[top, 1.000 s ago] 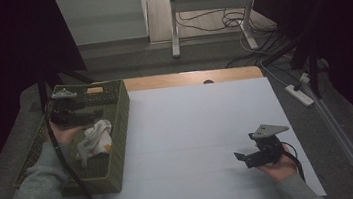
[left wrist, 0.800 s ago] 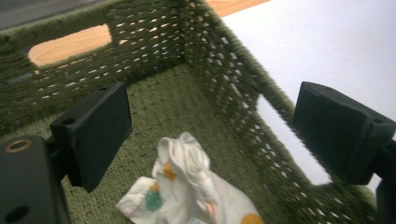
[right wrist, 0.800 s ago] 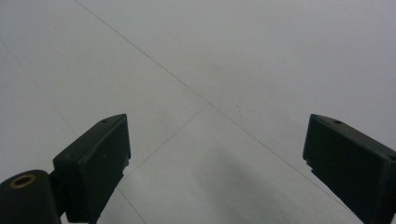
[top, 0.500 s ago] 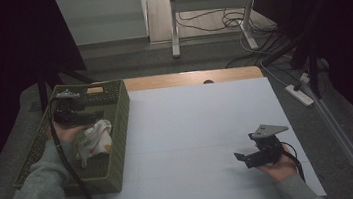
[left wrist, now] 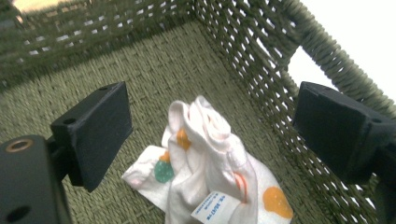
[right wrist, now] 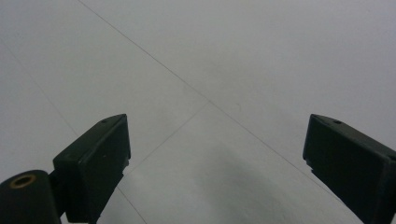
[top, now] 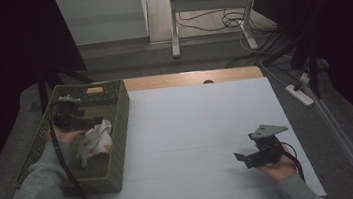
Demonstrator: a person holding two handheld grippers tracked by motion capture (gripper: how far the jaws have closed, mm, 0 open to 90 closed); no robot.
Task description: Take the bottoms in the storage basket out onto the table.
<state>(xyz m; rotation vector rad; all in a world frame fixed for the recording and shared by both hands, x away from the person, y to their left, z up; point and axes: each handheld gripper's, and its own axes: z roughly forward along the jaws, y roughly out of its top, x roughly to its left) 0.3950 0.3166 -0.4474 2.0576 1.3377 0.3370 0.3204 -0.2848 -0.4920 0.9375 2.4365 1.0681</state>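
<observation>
While my left gripper (left wrist: 212,140) is gaping wide, empty, the crumpled white cloth with orange and green spots (left wrist: 210,172) is lying bunched in the green woven basket (left wrist: 154,70).

The bench (top: 203,126) carries a white sheet (top: 209,141) that covers most of its top, with faint straight seams crossing it. A strip of bare wood (top: 182,78) shows along the far edge. A green woven basket (top: 118,136) stands on the bench's left side, its long side running front to back, partly over the sheet's left edge. A bunched cloth (top: 94,139) lies inside it.
</observation>
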